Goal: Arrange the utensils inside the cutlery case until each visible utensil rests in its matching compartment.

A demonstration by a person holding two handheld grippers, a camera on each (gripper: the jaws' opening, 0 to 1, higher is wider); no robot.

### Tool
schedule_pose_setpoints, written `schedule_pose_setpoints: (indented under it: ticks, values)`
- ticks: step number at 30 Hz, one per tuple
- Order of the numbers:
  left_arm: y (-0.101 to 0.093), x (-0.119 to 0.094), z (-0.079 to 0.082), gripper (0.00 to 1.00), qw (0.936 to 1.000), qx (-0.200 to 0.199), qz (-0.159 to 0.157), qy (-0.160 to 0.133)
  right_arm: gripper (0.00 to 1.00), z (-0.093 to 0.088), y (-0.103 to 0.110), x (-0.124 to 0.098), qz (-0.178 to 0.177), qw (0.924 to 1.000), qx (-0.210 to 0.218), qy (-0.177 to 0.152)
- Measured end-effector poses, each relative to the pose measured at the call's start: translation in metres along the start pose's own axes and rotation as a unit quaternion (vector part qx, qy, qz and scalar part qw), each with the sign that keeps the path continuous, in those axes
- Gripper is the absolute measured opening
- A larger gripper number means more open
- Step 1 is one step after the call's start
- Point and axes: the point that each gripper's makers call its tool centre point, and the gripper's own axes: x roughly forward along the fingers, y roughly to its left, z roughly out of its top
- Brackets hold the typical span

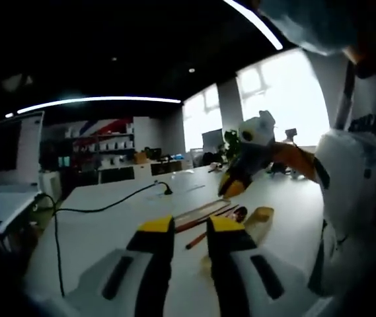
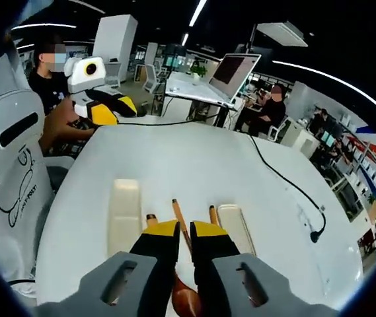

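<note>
Right gripper (image 2: 184, 232) nearest the lens: yellow-tipped jaws narrow, one thin wooden handle (image 2: 179, 222) running up between them. Can't tell if the pads actually clamp it. Rounded brown utensil end (image 2: 186, 300) sits low between the jaw bases.

Utensils seen from the right gripper view: three wooden handle tips poking out ahead of the jaws, the middle one above plus one on each side (image 2: 149, 217) (image 2: 213, 212). All lie on the white table (image 2: 194, 165).

Two pale cream case pieces flank them: a long one on the left (image 2: 125, 212), another on the right (image 2: 235, 226), just beside the handles. Can't tell compartments from here.

Left gripper (image 1: 190, 228): jaws narrowly apart, nothing between them, hovering over the same table. In the left gripper view, ahead of it: a clear tray (image 1: 201, 212) with thin red-brown sticks (image 1: 204, 234), and a yellowish case piece (image 1: 257, 221) just beside. Utensils there are too blurred to count.

One black cable (image 2: 287, 181) crosses the table to a plug. One open laptop (image 2: 230, 74) on the far desk. Three people in the background of the right gripper view. The person's white sleeve (image 2: 9, 139) is at the left edge.
</note>
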Motion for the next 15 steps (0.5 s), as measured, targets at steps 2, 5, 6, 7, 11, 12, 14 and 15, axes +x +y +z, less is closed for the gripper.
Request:
schedule_pose_setpoints:
  ticks: [2, 5, 6, 7, 11, 12, 14, 15]
  values:
    - [0.0, -0.001, -0.001, 0.21, 1.0, -0.005, 0.002, 0.002, 0.07, -0.003, 0.0, 0.007, 0.006, 0.9999, -0.001, 0.011]
    - [-0.002, -0.002, -0.002, 0.21, 1.0, -0.001, 0.001, 0.003, 0.08, -0.006, -0.002, 0.014, 0.009, 0.9996, -0.003, 0.025]
    - [-0.002, -0.002, -0.002, 0.21, 1.0, 0.0, 0.0, 0.003, 0.08, -0.007, -0.001, 0.015, 0.011, 0.9995, -0.004, 0.028]
    - [-0.003, -0.002, -0.002, 0.21, 1.0, 0.002, -0.001, 0.003, 0.08, -0.008, -0.001, 0.018, 0.014, 0.9993, -0.007, 0.033]
    - [-0.001, -0.003, -0.005, 0.21, 1.0, 0.001, 0.0, 0.004, 0.08, -0.015, 0.003, 0.025, 0.024, 0.9984, -0.011, 0.049]
    - [0.0, -0.003, -0.006, 0.21, 1.0, -0.002, 0.0, 0.004, 0.09, -0.016, 0.004, 0.027, 0.025, 0.9982, -0.011, 0.053]
    - [0.0, -0.003, -0.008, 0.21, 1.0, -0.005, -0.001, 0.004, 0.1, -0.018, 0.005, 0.03, 0.027, 0.9978, -0.013, 0.059]
    - [0.0, -0.003, -0.008, 0.21, 1.0, -0.006, -0.001, 0.004, 0.1, -0.019, 0.005, 0.032, 0.027, 0.9976, -0.013, 0.062]
